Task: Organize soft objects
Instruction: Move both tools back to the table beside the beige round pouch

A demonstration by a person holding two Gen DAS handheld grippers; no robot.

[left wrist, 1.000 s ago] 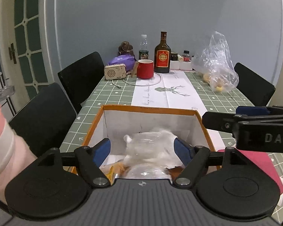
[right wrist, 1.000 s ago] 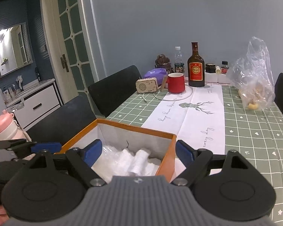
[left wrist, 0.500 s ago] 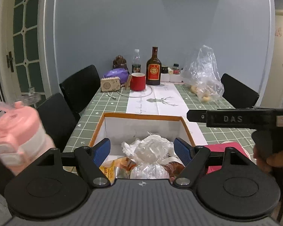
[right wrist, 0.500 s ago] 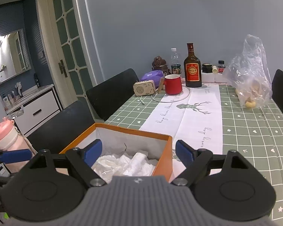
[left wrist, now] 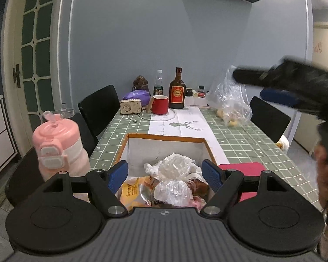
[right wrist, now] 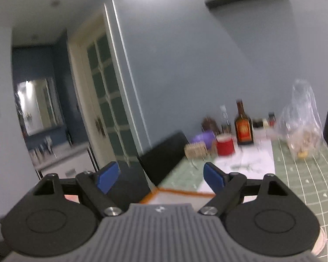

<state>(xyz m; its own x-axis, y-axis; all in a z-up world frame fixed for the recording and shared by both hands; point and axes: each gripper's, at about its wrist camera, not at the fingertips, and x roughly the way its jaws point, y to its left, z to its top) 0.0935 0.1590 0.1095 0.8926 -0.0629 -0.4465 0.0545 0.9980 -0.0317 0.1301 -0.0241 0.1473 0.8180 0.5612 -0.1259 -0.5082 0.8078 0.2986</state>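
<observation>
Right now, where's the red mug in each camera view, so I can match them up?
Left wrist view: the red mug stands upper centre, at the table's far end, just left of the brown liquor bottle.
Right wrist view: the red mug, blurred, sits right of centre, again just left of the bottle.
Shared landmark: the clear plastic bag further right.

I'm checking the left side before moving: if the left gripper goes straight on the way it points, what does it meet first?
Probably the clear-wrapped bundles piled in the orange-rimmed box; they sit right between the open left gripper fingers, though depth is unclear.
</observation>
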